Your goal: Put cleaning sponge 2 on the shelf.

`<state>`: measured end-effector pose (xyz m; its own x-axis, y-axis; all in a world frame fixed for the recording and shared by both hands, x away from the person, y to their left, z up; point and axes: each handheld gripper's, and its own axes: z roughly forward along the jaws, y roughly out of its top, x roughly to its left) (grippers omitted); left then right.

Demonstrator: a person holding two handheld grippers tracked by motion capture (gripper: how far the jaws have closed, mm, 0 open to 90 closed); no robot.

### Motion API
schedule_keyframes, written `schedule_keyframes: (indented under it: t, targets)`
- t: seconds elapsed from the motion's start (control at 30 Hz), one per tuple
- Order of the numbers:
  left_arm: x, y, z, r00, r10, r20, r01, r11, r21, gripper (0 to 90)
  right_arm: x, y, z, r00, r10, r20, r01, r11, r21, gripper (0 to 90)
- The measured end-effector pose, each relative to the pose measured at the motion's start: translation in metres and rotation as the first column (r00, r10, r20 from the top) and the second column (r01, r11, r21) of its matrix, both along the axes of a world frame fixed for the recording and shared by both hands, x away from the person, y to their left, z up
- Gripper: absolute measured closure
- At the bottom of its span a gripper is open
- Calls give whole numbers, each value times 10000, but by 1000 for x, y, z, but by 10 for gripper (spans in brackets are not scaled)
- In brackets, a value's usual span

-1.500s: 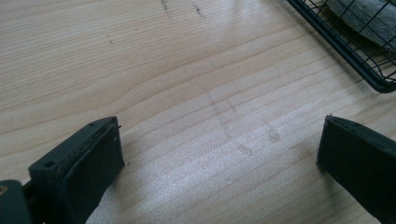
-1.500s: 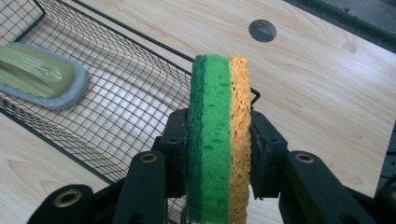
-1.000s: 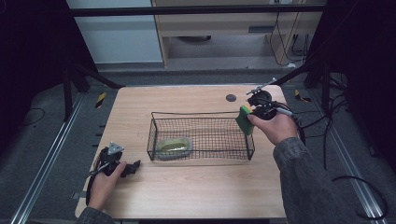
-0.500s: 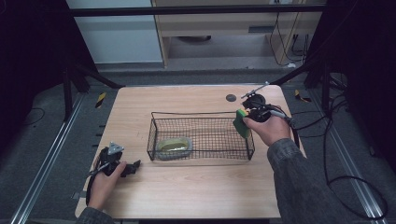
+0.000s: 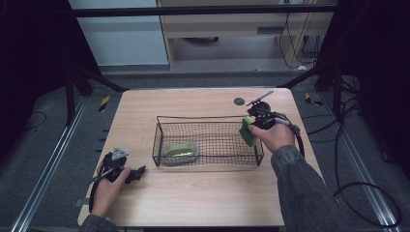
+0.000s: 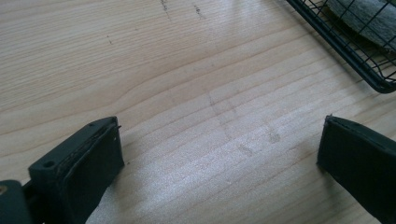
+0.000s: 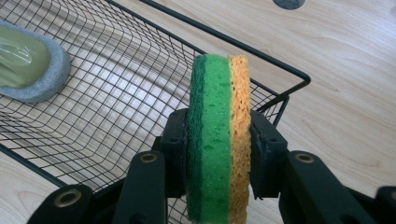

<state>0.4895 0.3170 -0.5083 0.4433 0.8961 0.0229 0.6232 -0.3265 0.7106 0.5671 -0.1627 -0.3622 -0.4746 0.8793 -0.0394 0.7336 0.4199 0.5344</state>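
Wooden table (image 5: 193,104), tongs-clamped sponge (image 7: 219,135) edge-on.

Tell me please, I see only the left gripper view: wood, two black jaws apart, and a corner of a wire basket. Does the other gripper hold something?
Observer: Yes. The right gripper is shut on a sponge, green on one side and orange on the other.
Operator: Where is it relative to the basket?
Observer: In the high view it is held at the right end of the basket, about at the rim.
Operator: Is anything in the basket?
Observer: One grey-rimmed pad with a green top lies in its left part.
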Motion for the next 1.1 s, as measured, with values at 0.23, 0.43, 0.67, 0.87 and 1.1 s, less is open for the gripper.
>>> schedule_keyframes:
  t: [0.23,0.43,0.67,0.87,1.1]
  targets:
    - [0,0,0,10000,15,-9,-15,10000,-24,0,2,2,-7,9999,-42,-92,41,10000,-49,638]
    - [0,0,0,10000,3,2,-3,10000,-5,0,3,1,-11,9998,-87,-172,86,9999,-54,638]
    - [0,0,0,10000,3,3,-3,10000,-5,0,4,3,-17,9996,-130,-233,122,9994,-314,637]
    - [0,0,0,10000,20,-5,-20,10000,-27,0,8,5,-26,9990,-246,-372,228,9986,-483,636]
    - [0,0,0,10000,3,-2,-3,10000,-21,0,13,7,-31,9989,-270,-394,245,9978,-609,602]
